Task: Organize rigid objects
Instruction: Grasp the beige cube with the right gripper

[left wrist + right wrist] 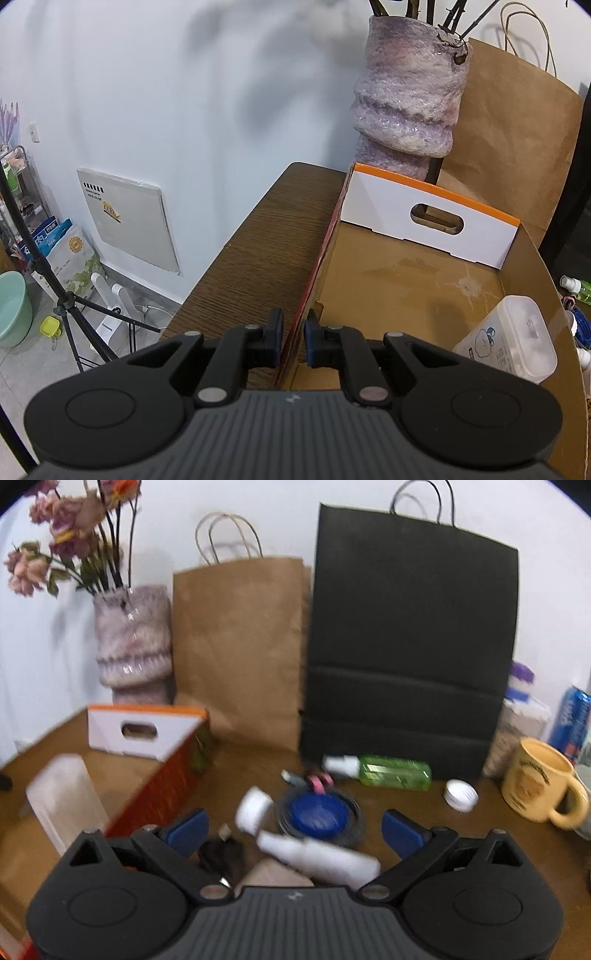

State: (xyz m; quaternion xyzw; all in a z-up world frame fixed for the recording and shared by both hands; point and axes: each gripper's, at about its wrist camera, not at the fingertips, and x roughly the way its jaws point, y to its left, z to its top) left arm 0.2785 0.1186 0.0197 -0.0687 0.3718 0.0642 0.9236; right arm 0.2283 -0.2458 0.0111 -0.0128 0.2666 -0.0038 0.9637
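Two grippers are in our hands. Our left gripper [293, 341] has its jaws nearly together, pinching the thin left wall of the cardboard box [410, 284] between the blue pads. Our right gripper [293, 827] is spread wide and holds nothing; it hovers over a white bottle [317, 856] lying on its side between the fingers, though the blur keeps us from telling whether anything touches.

Inside the box, a frosted plastic container [509, 339] with rounded corners sits against the right wall, and most of the brown floor beside it is bare. The far end wall is white with an orange rim and an oval handle cutout. Left of the box, a strip of wood-grain table [266, 236] runs to a rounded edge.

Ahead of our right gripper the tabletop is crowded: a blue round lid [319, 814] on a dark coil, a green clear bottle [391, 771] on its side, a small white cap [460, 794] and a yellow mug [541, 788]. Behind stand a brown paper bag [240, 646], a black paper bag [410, 642] and a rough mottled vase [133, 642] of dried flowers.
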